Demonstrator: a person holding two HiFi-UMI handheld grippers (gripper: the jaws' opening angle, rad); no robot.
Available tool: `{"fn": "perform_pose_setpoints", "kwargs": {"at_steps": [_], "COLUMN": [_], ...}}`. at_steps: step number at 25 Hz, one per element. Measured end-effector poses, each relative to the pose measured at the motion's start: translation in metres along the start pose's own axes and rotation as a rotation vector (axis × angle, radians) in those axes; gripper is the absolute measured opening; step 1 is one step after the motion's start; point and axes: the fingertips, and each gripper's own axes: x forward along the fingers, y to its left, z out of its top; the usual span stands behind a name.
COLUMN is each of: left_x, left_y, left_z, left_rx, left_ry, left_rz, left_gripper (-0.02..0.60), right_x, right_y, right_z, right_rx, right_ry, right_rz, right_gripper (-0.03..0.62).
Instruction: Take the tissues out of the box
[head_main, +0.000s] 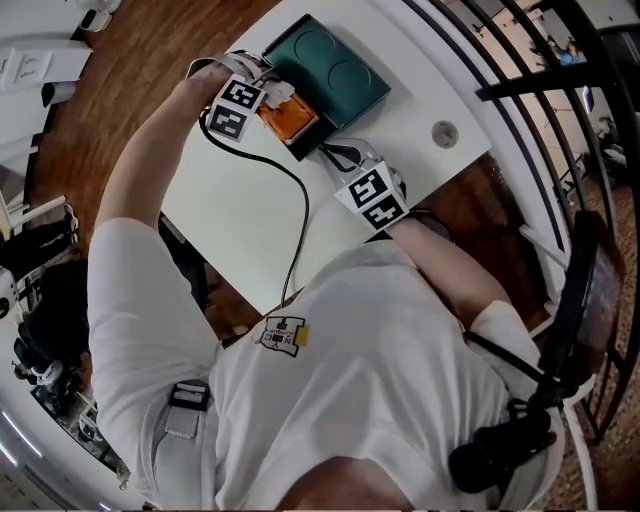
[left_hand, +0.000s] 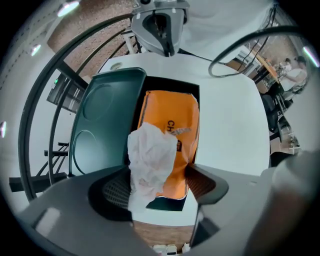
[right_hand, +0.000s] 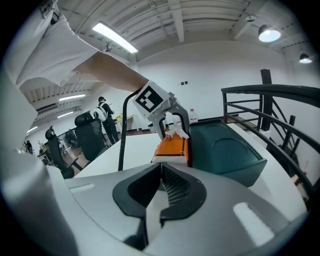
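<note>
So far only one tissue sticks up from the orange pack inside the box, loose between the left gripper's parted jaws, while the right gripper sits closed and empty just beside the box.

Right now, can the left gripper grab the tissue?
Probably yes. The tissue stands right between the open jaws of the left gripper, above the orange pack, and nothing blocks it.

White table on wood floor; black railing alongside.
</note>
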Motion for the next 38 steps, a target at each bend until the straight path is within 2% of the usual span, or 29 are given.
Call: {"fn": "perform_pose_setpoints", "kwargs": {"at_steps": [4,14,21,24,27,31,35,38], "left_x": [-0.003,-0.016,-0.041,-0.057,-0.077,-0.107,-0.128,-0.115], "left_y": [0.003,0.005,0.001,-0.008,-0.018,-0.04,-0.114,-0.178], "left_z": [0.002,-0.001,-0.012,-0.016,-0.024,-0.027,-0.012,0.007], "left_rx": [-0.021,-0.064,-0.141,-0.2,-0.357,-0.677,-1.026,-1.309], "left_ry": [0.002,-0.003,0.049,0.075,0.078,0.05,0.044,0.009], "left_rz": [-0.004,0.066,0.15,0.184,0.258,0.368,0.401,0.372], "left_gripper": [0.316,0.282,0.279,0.278,0.279,0.279,0.279,0.279], "right_x": [-0.001,0.001,-0.001,-0.005,-0.006,-0.01,-0.021,-0.022], "right_y": [0.0,-0.001,-0.001,0.002,0.004,0.003,0.033,0.062], "right_z": [-0.002,0.003,0.005,0.012,0.017,0.019,0.029,0.026], "right_rx": [-0.002,-0.012,-0.04,-0.068,-0.112,-0.169,-0.236,-0.281], "right_ry": [0.003,-0.005,-0.02,-0.035,-0.049,-0.057,-0.034,-0.003], "right_rz": [0.002,0.005,0.016,0.022,0.037,0.087,0.172,0.234], "right_gripper": [0.009,0.009,0.009,0.009,0.009,0.009,0.009,0.009]}}
